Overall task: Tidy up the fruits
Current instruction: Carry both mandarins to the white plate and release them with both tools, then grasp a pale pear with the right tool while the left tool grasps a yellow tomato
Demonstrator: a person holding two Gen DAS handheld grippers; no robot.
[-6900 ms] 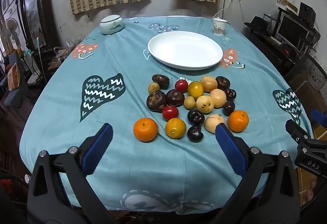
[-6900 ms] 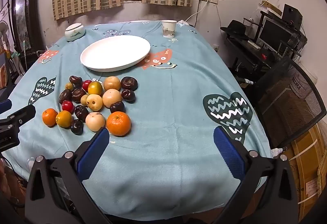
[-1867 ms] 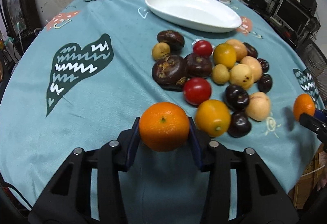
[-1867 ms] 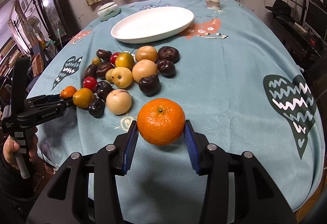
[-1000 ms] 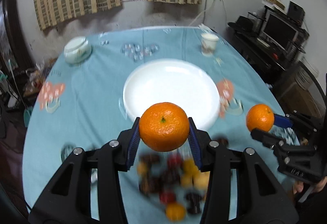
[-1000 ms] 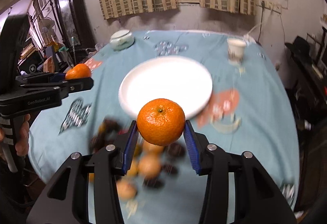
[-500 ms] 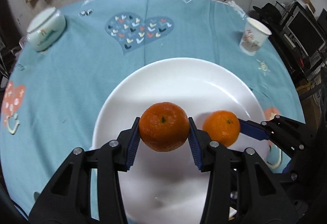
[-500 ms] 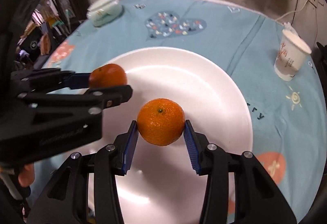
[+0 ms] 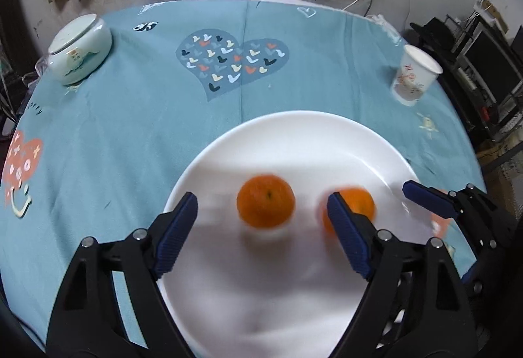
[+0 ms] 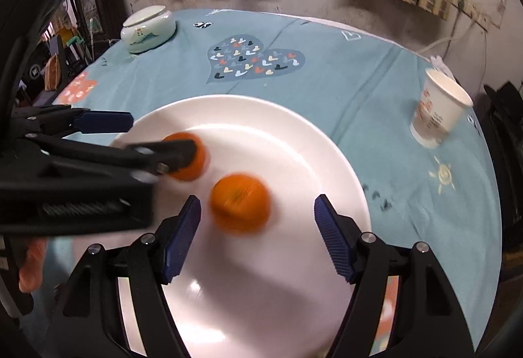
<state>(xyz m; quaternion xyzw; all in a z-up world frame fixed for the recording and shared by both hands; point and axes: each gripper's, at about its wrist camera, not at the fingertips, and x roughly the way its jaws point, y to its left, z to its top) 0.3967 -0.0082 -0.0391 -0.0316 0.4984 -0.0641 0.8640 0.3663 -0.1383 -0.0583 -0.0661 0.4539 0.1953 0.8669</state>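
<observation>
**Two oranges on the plate, both claws spread**

The left orange [image 9: 265, 206] lies on the white plate [image 9: 294, 129], straight ahead of the left claw [image 9: 261, 233] and between its spread fingers, touching neither pad. The right orange [image 10: 240, 202] sits just beside it on the plate, ahead of the right claw [image 10: 258, 235] and nearer that claw's left finger than its right. Both claws stand wide, holding nothing. Both fruits are blurred, so they may be rolling or merely smeared by camera motion; I cannot tell which.

Each orange is round, so there is no long axis to line up with. What matters for the coming move is that each fruit lies forward of its own claw with open air on both sides, so pulling straight back should clear it.

The left wrist view shows the right orange half hidden behind the left claw's right finger, with the right claw's blue pads beyond. The right wrist view shows the left claw reaching in from the side, one finger crossing in front of the left orange. Both views show the worktop [image 9: 130, 129] past the plate, with a paper cup [image 10: 439, 114] and a lidded bowl [image 9: 78, 49].
</observation>
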